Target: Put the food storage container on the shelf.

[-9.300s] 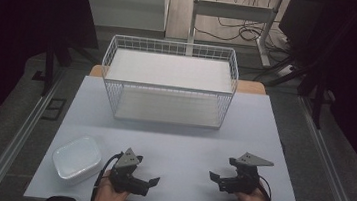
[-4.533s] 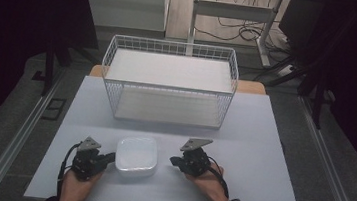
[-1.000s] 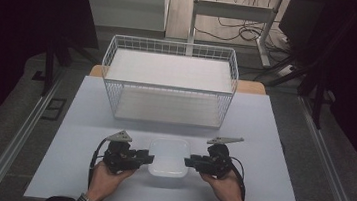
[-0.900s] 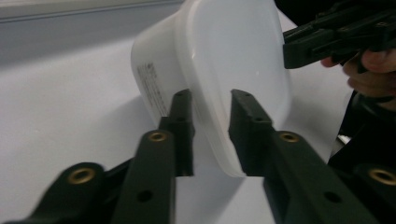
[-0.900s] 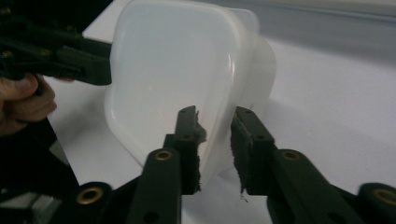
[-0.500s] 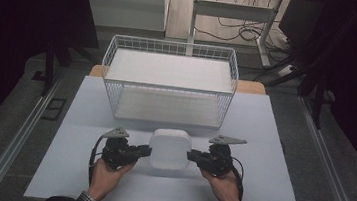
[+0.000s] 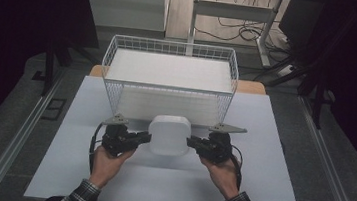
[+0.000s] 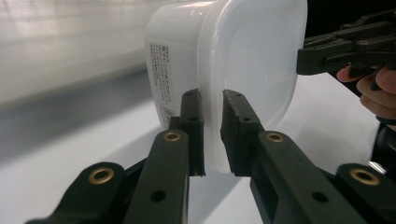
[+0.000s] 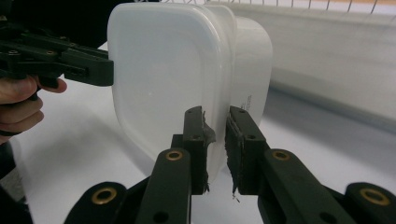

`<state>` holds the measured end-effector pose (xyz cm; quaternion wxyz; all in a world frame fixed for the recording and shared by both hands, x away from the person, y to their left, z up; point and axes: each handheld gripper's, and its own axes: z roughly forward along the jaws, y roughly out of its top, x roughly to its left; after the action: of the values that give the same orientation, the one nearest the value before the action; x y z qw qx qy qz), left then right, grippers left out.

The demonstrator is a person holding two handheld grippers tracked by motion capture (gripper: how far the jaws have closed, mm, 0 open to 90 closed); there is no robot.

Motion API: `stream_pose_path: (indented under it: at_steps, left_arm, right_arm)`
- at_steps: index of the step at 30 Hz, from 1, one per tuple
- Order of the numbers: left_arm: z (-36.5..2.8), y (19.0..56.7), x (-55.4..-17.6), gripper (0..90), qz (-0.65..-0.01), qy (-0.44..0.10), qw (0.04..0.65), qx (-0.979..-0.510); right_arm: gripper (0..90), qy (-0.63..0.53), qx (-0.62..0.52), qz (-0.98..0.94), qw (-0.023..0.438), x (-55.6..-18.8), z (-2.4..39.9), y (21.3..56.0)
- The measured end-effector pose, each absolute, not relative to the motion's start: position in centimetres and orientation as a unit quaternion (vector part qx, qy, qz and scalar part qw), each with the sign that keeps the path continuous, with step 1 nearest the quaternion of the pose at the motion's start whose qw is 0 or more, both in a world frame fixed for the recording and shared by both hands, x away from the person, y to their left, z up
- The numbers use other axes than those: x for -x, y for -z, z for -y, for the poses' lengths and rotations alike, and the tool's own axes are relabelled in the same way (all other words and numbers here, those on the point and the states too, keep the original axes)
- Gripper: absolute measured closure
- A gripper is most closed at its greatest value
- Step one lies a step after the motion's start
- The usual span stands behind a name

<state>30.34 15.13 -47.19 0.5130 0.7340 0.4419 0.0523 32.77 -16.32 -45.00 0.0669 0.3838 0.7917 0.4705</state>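
Jaws of both grippers clamp opposite rims of the white container (image 7: 169, 134), just before the wire basket (image 7: 168, 82).

I am reaching both forearms in from the near edge, sleeves showing at the wrists. My left hand (image 7: 105, 162) is holding the left gripper (image 7: 145, 137) level, pointing right, its jaws nearly together and pinching a thin rim. My right hand (image 7: 223, 174) is holding the right gripper (image 7: 191, 142) level, pointing left, jaws pinched the same way. Both grippers are facing each other, apart.
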Motion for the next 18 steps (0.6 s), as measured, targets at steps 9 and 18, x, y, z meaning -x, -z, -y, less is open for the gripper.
stream_pose_path:
  at_steps: [9, 18]
  left_arm:
    - [-15.6, 45.9, -33.1, 79.6, -0.451, -0.075, 0.514, -0.726]
    - [-15.6, 46.6, -35.6, 79.2, -0.469, -0.076, 0.502, -0.723]
  right_arm:
    - [77.6, -0.485, -0.382, -0.782, 0.087, -35.4, 15.4, 44.1]
    - [77.3, -0.475, -0.398, -0.779, 0.091, -38.2, 14.6, 45.0]
